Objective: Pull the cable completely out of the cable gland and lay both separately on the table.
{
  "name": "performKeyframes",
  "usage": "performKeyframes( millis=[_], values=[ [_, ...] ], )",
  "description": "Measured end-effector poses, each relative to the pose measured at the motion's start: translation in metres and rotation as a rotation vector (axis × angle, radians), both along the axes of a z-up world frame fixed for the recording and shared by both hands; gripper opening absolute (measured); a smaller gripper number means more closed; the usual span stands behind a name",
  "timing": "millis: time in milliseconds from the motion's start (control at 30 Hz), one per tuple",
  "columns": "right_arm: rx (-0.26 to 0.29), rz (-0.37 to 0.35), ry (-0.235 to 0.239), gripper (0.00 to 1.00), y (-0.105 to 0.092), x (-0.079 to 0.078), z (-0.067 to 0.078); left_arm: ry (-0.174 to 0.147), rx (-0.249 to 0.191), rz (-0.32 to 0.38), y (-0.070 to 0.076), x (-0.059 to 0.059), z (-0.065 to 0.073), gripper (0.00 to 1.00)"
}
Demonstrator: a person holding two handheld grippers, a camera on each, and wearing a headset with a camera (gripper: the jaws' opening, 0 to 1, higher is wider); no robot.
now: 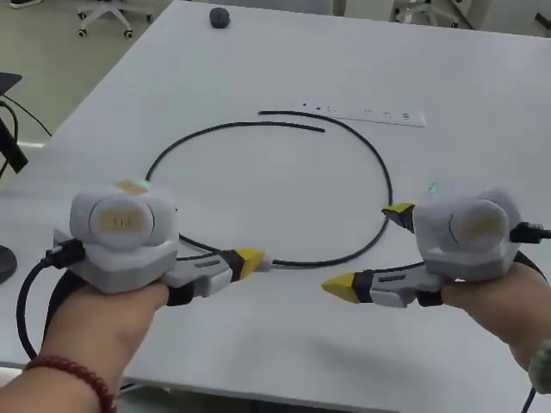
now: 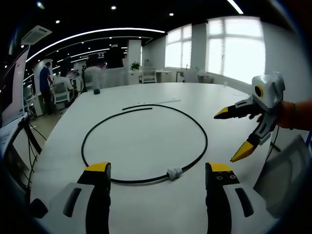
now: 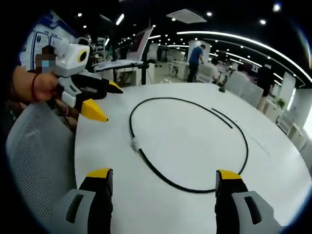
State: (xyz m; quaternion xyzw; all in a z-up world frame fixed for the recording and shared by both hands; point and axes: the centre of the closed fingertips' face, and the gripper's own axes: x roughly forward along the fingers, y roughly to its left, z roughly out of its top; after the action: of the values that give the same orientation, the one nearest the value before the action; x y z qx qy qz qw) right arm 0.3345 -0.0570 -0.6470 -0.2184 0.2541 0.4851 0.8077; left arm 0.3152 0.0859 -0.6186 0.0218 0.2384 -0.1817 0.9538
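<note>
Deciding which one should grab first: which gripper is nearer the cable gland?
Left. The left gripper is open, the cable gland lying just ahead of its jaws. The right gripper, also open, is farther off, to the gland's right in the head view.

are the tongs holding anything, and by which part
Nothing is held: left tongs and right tongs are open, and the cable with its gland lies on the table.

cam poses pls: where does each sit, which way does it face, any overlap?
Head view: headset, facing forward and down at the table; shows hands holding left hand-held gripper, right hand-held gripper.
Left gripper view: on the left one, looking across the cable loop; own open jaws.
Right gripper view: on the right one, looking across it from the other side; own open jaws.
Shared: both gripper views see the gland and the other gripper.
</note>
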Motion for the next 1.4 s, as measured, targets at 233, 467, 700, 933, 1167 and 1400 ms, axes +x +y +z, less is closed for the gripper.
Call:
performKeyframes(
  millis=[233, 467, 700, 933, 1167, 1400],
  values=[
    [-0.072, 0.123, 0.033, 0.68, 0.026, 0.002, -0.013, 0.015, 0.002, -0.024, -0.003, -0.005, -0.004, 0.80],
    [-0.129, 0.242, 0.057, 0.59, 0.051, -0.002, -0.024, 0.016, -0.010, -0.019, -0.001, -0.003, -0.004, 0.80],
    [-0.183, 0.323, 0.080, 0.48, 0.067, -0.001, -0.037, 0.010, -0.006, -0.010, 0.001, -0.001, -0.004, 0.80],
    [-0.223, 0.395, 0.100, 0.37, 0.078, -0.007, -0.050, 0.009, -0.009, -0.003, 0.001, -0.002, -0.005, 0.79],
    [-0.251, 0.432, 0.123, 0.29, 0.086, -0.008, -0.059, 0.010, -0.010, -0.002, -0.001, 0.000, -0.007, 0.79],
    [-0.262, 0.448, 0.132, 0.26, 0.091, -0.005, -0.064, 0.015, -0.010, -0.005, -0.002, 0.001, -0.010, 0.79]
  ],
)
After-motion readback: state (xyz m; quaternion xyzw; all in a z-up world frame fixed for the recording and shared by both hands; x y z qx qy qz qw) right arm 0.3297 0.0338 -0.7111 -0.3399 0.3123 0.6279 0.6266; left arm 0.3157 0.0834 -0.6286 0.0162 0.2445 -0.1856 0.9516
